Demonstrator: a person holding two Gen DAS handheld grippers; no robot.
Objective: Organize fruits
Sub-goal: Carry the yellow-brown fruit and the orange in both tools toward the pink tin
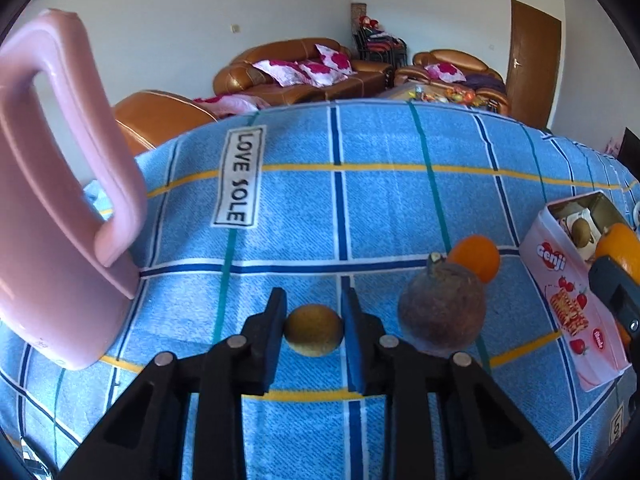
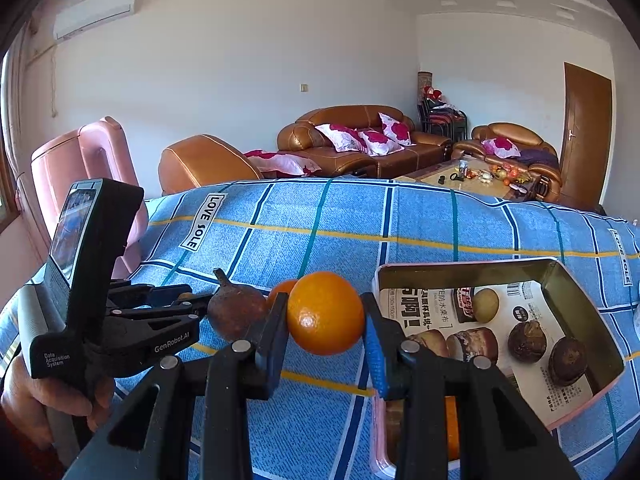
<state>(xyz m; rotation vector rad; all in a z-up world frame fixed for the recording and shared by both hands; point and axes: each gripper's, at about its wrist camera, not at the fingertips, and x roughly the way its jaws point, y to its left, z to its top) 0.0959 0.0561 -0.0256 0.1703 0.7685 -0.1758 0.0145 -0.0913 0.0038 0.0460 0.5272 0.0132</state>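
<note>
My left gripper [image 1: 313,308] is shut on a small yellow-brown fruit [image 1: 314,330] that rests on the blue checked cloth [image 1: 288,208]. Just right of it stands a dark purple-brown fruit [image 1: 442,308] with a stem, and a loose orange [image 1: 476,256] lies behind that. My right gripper [image 2: 325,312] is shut on another orange [image 2: 326,318], held above the cloth at the left edge of the open pink tin [image 2: 460,272]. The tin holds several fruits, among them a pale one [image 2: 486,304] and two dark ones [image 2: 524,338]. In the right wrist view the left gripper [image 2: 188,300] sits low at the left beside the dark fruit [image 2: 236,312].
A pink plastic chair [image 1: 60,200] stands against the table's left side. The pink tin [image 1: 560,280] lies at the right edge of the left wrist view. A hand [image 2: 36,400] grips the left device. Brown sofas [image 2: 360,140] and a door [image 2: 586,136] are far behind.
</note>
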